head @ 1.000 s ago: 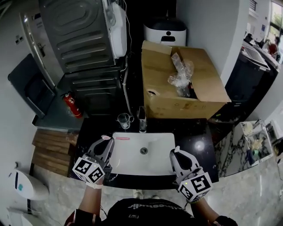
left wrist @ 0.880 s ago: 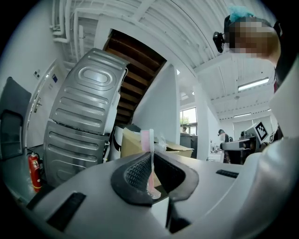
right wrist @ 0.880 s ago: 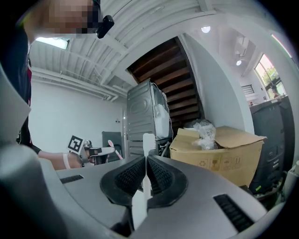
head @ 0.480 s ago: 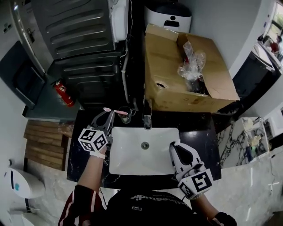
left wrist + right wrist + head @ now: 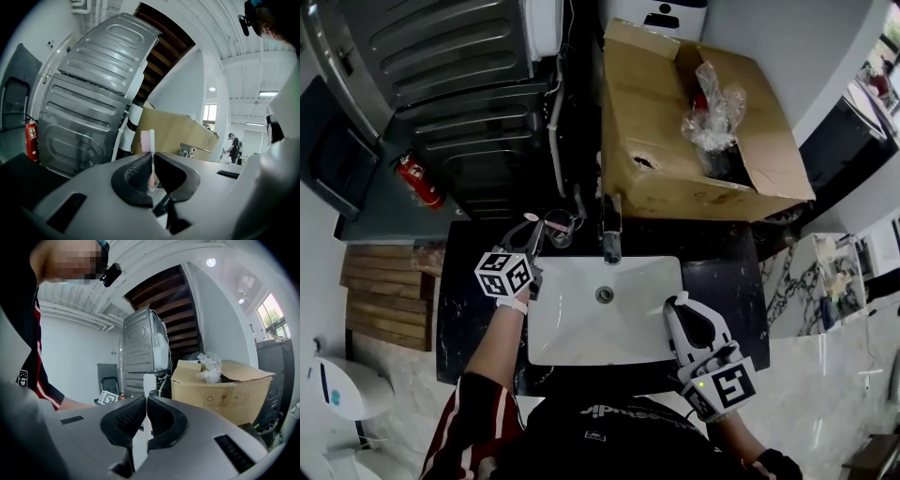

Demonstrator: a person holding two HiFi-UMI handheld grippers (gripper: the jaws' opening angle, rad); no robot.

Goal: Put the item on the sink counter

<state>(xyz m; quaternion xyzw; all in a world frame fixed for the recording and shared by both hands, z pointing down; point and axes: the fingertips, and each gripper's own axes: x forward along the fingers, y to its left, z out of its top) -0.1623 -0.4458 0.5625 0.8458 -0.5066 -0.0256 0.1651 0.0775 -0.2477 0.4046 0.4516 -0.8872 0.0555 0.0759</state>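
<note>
My left gripper [image 5: 531,231] is over the back left corner of the black sink counter [image 5: 724,274], close to a clear glass cup [image 5: 562,228]. It is shut on a pink and white toothbrush [image 5: 148,140], whose pink end [image 5: 547,223] sticks out towards the cup. In the left gripper view the jaws [image 5: 152,158] pinch its thin handle. My right gripper [image 5: 676,303] hangs over the front right of the white basin [image 5: 572,328]. It is shut on a white toothbrush-like stick [image 5: 149,381] that stands up between the pads.
A faucet [image 5: 611,238] stands behind the basin. An open cardboard box [image 5: 675,141] with crumpled plastic sits behind the counter. Grey ribbed appliances [image 5: 459,103] and a red fire extinguisher [image 5: 416,178] are at the back left. A wooden pallet [image 5: 386,305] lies on the floor at the left.
My left gripper has travelled from the basin's front left edge to the back left corner by the cup, carrying the pink toothbrush. The right gripper has stayed at the front right.
</note>
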